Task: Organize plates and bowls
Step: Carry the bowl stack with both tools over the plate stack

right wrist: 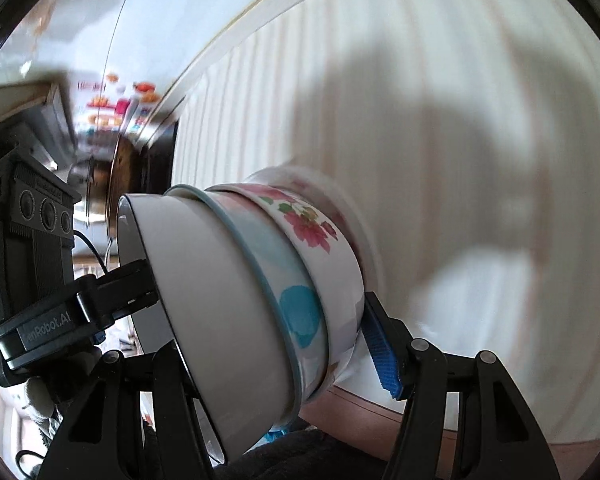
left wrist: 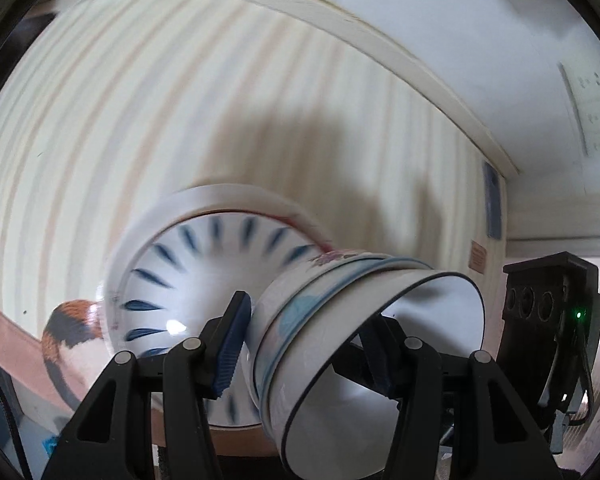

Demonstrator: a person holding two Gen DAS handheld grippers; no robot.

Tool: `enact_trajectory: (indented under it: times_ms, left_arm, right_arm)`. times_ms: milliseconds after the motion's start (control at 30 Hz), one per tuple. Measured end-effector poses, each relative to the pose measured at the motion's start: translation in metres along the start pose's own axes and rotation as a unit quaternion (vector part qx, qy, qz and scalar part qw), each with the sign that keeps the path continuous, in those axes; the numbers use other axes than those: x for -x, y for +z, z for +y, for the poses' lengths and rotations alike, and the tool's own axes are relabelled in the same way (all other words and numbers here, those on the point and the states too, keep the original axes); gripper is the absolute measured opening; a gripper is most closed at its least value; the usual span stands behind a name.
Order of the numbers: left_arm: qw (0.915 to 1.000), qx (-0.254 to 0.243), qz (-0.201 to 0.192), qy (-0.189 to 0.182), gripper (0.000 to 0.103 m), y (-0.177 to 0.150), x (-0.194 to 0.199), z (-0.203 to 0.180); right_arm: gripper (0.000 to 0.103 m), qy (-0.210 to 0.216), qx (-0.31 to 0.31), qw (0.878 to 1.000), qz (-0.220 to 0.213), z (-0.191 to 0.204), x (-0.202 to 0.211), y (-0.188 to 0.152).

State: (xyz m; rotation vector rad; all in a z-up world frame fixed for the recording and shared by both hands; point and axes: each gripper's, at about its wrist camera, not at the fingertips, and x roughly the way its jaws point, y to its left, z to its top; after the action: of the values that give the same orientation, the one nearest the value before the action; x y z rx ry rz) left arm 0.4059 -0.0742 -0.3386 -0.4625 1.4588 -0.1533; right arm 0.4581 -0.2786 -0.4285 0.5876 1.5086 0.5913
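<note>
Above the striped tabletop [left wrist: 260, 92], near its front edge: a stack of bowls [right wrist: 236, 300], nested and tipped on its side, off the cloth. Gripped by the left hand-held gripper [left wrist: 308, 320], one blue pad [left wrist: 232, 344] against the stack's base and the other finger reaching inside the white innermost bowl. Gripped likewise by the right hand-held gripper [right wrist: 272, 328], with a blue pad [right wrist: 384, 356] on the base of the floral outer bowl and the opposite finger hidden behind the stack. Each at a middling spread, closed on the stack.

Only in the left wrist view: the open mouth of the white bowl, a plate [left wrist: 188, 272] with blue petal marks beyond the stack, and a brown-and-orange piece [left wrist: 72, 328], too blurred to name, at the tabletop's near edge.

Only in the right wrist view: the pink flowers and blue blotch along the stack's side, and a cluttered room corner [right wrist: 112, 112] past the tabletop's far left edge.
</note>
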Motion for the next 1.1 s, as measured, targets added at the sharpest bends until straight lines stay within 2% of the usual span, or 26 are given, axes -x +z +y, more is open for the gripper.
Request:
enact_trajectory:
  times_ms: [233,467,900,1100]
  left_arm:
    - [0.9991,0.041,-0.001,0.008,0.05,-0.001,-0.007,0.04]
    - [0.9982,0.058,-0.001,0.009,0.05,-0.004,-0.013,0.05]
    - [0.9981,0.062,0.0,0.003,0.051,-0.002,-0.011,0.057]
    - [0.9989,0.041,-0.011,0.021,0.05,-0.003,-0.004,0.05]
  right_arm:
    - [0.064,-0.003,0.016,0.999,0.036,0.019,-0.051,0.005]
    - [0.064,-0.011,0.019,0.999,0.047,0.025,-0.073,0.013]
    - [0.063,-0.026,0.021,0.998,0.049,0.03,-0.073,0.014]
    - [0.063,-0.034,0.018,0.998,0.049,0.035,-0.074,0.013]
